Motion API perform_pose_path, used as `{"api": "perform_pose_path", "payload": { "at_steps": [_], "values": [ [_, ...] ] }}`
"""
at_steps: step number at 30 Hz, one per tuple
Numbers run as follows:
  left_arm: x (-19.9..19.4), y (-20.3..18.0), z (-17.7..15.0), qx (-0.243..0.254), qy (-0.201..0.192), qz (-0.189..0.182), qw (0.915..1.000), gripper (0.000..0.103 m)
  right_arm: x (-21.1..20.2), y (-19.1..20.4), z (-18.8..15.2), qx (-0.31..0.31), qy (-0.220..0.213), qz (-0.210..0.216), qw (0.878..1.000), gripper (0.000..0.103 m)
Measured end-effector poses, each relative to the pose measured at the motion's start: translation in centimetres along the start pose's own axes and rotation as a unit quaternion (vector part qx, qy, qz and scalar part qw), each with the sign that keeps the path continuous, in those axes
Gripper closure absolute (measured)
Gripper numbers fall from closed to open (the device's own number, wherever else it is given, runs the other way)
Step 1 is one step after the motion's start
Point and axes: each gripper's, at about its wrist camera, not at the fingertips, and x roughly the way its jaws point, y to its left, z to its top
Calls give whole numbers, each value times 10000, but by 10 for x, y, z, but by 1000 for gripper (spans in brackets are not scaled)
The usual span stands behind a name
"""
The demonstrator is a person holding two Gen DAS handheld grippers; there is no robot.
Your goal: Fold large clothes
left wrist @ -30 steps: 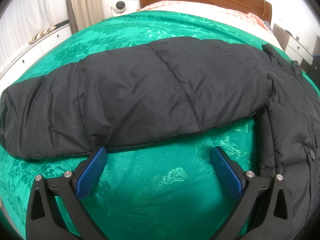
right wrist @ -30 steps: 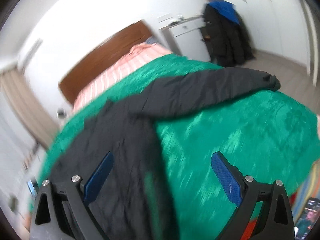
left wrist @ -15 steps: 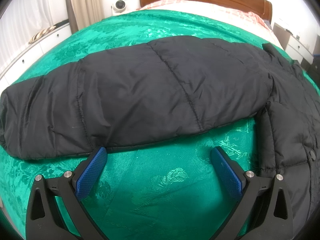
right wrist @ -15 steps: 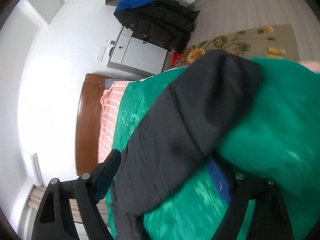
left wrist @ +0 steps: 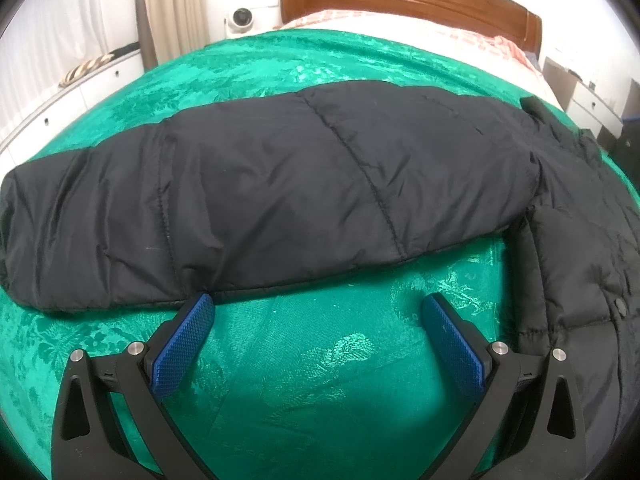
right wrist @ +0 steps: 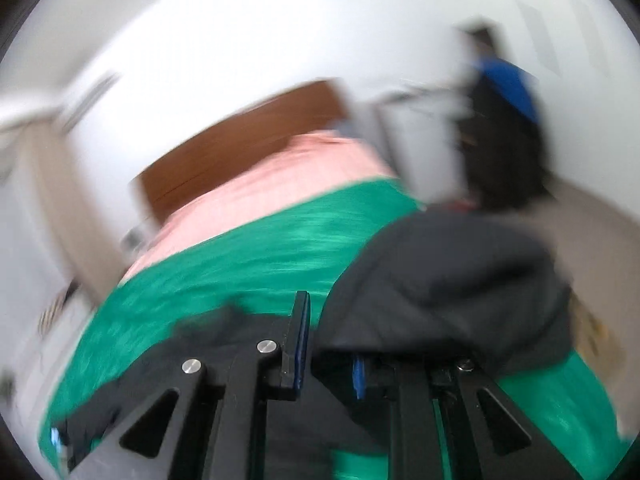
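We see a black padded jacket (left wrist: 280,200) lying on the green bedspread (left wrist: 320,380), one sleeve stretched out flat across the left wrist view. The left gripper (left wrist: 318,320) hovers low over the spread with its fingers spread wide, nothing between them. The left blue pad (left wrist: 184,344) sits just at the sleeve's near hem; whether it touches, we cannot tell. The right pad lies apart from the sleeve, near the jacket body at right.

Right wrist view is heavily blurred. The right gripper (right wrist: 328,348) has its fingers drawn close together, clamped on the other sleeve (right wrist: 448,280), which bunches up over the right finger. A wooden headboard (right wrist: 240,160) stands behind.
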Motion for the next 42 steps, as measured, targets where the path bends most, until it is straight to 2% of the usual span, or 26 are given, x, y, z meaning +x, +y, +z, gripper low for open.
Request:
{"api": "perform_pose_path", "payload": {
  "at_steps": [2, 5, 6, 7, 8, 11, 13, 15, 16, 18, 24, 29, 31, 34, 35, 36, 38, 40, 41, 42],
  "values": [
    [0, 0, 0, 0, -4, 0, 10000, 0, 21, 84, 3, -645, 167, 511, 9965, 83],
    [0, 0, -1, -5, -8, -7, 10000, 0, 61, 177, -27, -1213, 609, 1003, 9857, 80],
    [0, 0, 0, -1, -4, 0, 10000, 0, 78, 202, -43, -1332, 859, 1131, 9809, 71],
    [0, -1, 0, 0, -6, 1, 10000, 0, 98, 226, -65, -1389, 1233, 1299, 9740, 44],
    [0, 0, 0, -2, -6, -1, 10000, 0, 116, 245, -89, -1386, 1588, 1381, 9677, 23],
    [0, 0, -1, -12, -15, -21, 10000, 0, 146, 276, -159, -1290, 2270, 1398, 9551, 23],
    [-1, 0, -1, -18, -25, -30, 10000, 0, 139, 274, -183, -1188, 2310, 1503, 9539, 23],
    [-1, 0, -1, -20, -33, -34, 10000, 0, 113, 270, -199, -1180, 2174, 1650, 9548, 23],
    [-1, 0, -1, -18, -37, -33, 10000, 0, 103, 273, -202, -1210, 2103, 1690, 9553, 23],
    [0, 0, -1, -10, -28, -19, 10000, 0, 79, 249, -202, -1328, 1902, 1670, 9583, 23],
    [2, -2, 5, -10, 153, 38, 9999, 0, 3, 169, -209, -1474, 1484, 960, 9732, 21],
    [2, -2, 7, -67, 327, 98, 9994, 0, -45, 123, -239, -734, 1156, 593, 9888, 20],
    [-4, 1, 7, -181, 480, -18, 9987, 0, -62, 115, -251, -549, 1029, 488, 9920, 19],
    [-24, 15, 4, -471, 641, -602, 9950, 1, -73, 116, -267, -662, 1096, 484, 9906, 18],
    [-37, 28, 4, -741, 606, -945, 9909, 1, -74, 120, -270, -854, 1174, 507, 9881, 18],
    [-44, 38, 4, -928, 559, -1077, 9883, 1, -75, 121, -274, -959, 1173, 497, 9872, 18],
    [-61, 80, 4, -1710, 378, -1264, 9764, 0, -77, 124, -275, -1078, 1120, 519, 9865, 18],
    [-67, 118, 1, -2450, 246, -1339, 9599, 0, -78, 127, -274, -1089, 1073, 571, 9866, 18],
    [-65, 149, -4, -3033, 193, -1313, 9436, 0, -78, 130, -273, -1096, 1049, 613, 9865, 18],
    [-62, 165, -8, -3325, 193, -1238, 9348, 0, -77, 134, -273, -1124, 1047, 658, 9859, 18]
  ]
}}
